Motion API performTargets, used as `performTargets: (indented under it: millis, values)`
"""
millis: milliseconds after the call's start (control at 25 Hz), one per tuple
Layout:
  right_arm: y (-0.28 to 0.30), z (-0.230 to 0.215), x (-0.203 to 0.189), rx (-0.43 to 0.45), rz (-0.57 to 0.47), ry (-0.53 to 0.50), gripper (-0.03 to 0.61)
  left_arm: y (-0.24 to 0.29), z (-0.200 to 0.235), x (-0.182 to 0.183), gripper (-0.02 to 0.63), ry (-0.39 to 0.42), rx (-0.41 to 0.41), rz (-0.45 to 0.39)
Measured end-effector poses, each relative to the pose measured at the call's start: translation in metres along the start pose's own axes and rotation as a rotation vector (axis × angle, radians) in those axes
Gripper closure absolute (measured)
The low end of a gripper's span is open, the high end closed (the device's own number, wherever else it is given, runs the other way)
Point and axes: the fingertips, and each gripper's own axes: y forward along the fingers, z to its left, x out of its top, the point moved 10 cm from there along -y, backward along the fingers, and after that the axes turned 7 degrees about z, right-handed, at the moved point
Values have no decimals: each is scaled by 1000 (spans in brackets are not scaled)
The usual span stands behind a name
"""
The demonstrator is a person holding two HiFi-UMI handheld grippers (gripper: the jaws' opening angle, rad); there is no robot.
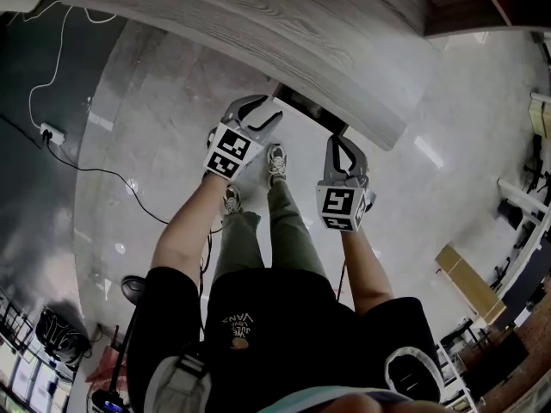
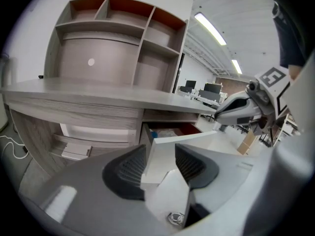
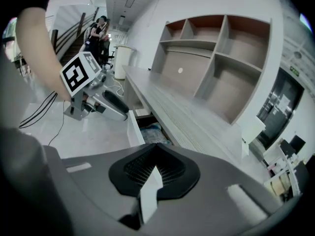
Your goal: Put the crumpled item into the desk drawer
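Note:
The desk drawer [image 1: 308, 110] stands pulled out under the curved wooden desk top [image 1: 258, 24]. A pale bluish crumpled item [image 3: 153, 132] lies inside it, also seen as the crumpled item [image 2: 167, 131] in the left gripper view. My left gripper [image 2: 160, 151] is open, and the drawer's white front [image 2: 172, 140] shows between its pads. It hovers at the drawer's left end as the left gripper [image 1: 258, 114]. My right gripper [image 3: 155, 149] is shut with nothing held, near the drawer's right corner as the right gripper [image 1: 344, 149].
Open wall shelves [image 2: 118, 38] rise behind the desk. A cable and power strip [image 1: 47, 132] lie on the glossy floor at left, and a cardboard box [image 1: 465, 278] lies at right. My shoes [image 1: 275, 162] stand below the drawer. People [image 3: 98, 31] stand by stairs far off.

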Motion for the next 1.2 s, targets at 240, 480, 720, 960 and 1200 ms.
performTargets:
  millis: [240, 480, 720, 960, 1200]
  values:
    - [-8, -7, 1, -28, -44, 115, 575, -17, -2, 6, 383, -2, 21, -31]
    - [-21, -8, 14, -44, -75, 125, 577, -30, -4, 0, 480, -2, 55, -59]
    - [-35, -2, 17, -57, -96, 151, 577, -54, -13, 11, 531, -18, 63, -100]
    - [-54, 4, 16, -78, -121, 204, 577, -79, -28, 20, 561, -8, 54, -146]
    - [-82, 13, 18, -105, -151, 265, 577, -108, -43, 25, 561, 0, 49, -183]
